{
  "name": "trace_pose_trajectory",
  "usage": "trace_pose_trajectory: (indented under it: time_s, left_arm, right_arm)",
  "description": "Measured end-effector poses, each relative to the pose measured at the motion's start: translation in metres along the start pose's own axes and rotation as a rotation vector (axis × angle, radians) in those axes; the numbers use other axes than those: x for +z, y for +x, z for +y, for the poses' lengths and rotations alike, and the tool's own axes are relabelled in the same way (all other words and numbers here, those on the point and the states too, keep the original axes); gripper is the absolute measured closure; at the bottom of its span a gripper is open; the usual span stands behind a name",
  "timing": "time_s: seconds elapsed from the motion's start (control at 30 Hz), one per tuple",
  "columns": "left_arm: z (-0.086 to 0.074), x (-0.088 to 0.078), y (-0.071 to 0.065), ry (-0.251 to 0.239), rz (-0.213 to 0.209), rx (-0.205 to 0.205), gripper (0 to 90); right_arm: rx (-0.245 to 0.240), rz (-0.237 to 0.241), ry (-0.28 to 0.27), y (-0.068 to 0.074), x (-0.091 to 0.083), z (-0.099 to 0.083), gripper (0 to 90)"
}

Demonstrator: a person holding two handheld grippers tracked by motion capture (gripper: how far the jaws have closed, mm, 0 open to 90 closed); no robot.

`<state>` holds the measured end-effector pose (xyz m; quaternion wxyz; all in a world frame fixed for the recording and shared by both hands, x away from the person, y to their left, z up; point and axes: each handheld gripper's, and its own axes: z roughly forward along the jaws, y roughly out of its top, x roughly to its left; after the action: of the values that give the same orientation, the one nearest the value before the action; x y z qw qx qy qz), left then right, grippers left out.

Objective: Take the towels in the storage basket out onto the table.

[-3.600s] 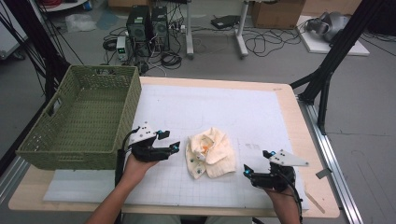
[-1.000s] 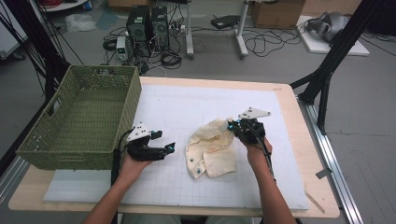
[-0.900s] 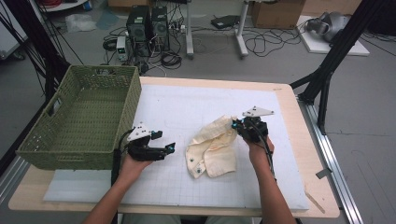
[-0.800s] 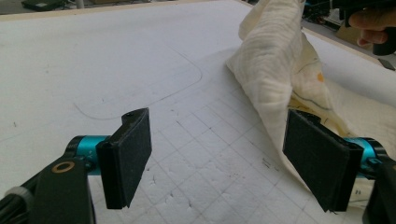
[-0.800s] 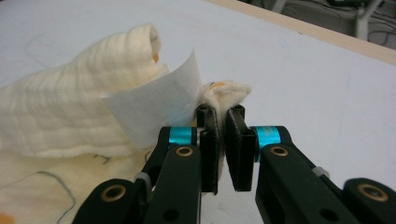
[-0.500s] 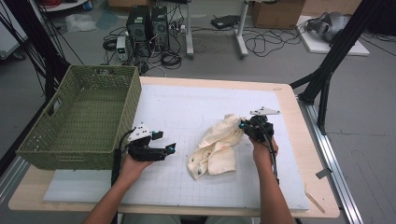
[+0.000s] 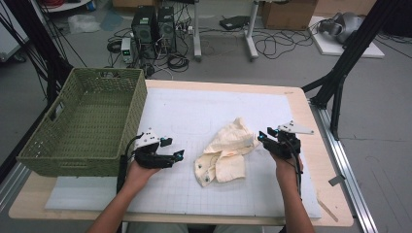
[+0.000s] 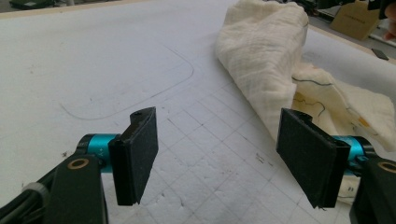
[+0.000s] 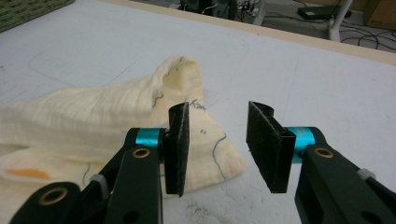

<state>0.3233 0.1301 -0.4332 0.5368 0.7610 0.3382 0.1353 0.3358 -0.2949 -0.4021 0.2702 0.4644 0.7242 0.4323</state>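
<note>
We see the cream cloth (image 7: pixel 226 155) crumpled mid-counter (image 7: pixel 204 104), long axis running from near-left to far-right. Right tool (image 7: pixel 270 139) sits just off its far-right corner, jaws just opening, nothing between. Left tool (image 7: pixel 171 156) is farther off, apart and empty.

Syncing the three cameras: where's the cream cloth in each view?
High view: cream cloth at mat centre, between both tongs.
Left gripper view: upper right, beyond the right-hand jaw.
Right gripper view: left half, behind the left-hand jaw.
Shared landmark: white gridded mat under the cloth.
</note>
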Motion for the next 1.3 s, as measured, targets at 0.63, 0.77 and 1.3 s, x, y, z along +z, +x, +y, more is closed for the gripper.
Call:
trace_pose_trajectory:
  time_s: [0.63,0.77,1.3]
  left_arm:
    - [0.000,-0.001,0.001,-0.011,0.008,0.007,32.1]
    - [0.000,-0.002,0.001,-0.010,0.008,0.006,32.0]
    - [0.000,-0.002,0.001,-0.008,0.005,0.005,32.0]
  right_arm:
    - [-0.176,0.291,0.006,0.093,0.006,-0.018,44.6]
    - [-0.195,0.325,0.027,0.110,0.017,-0.016,40.8]
    - [-0.283,0.308,0.165,0.120,0.033,-0.023,81.7]
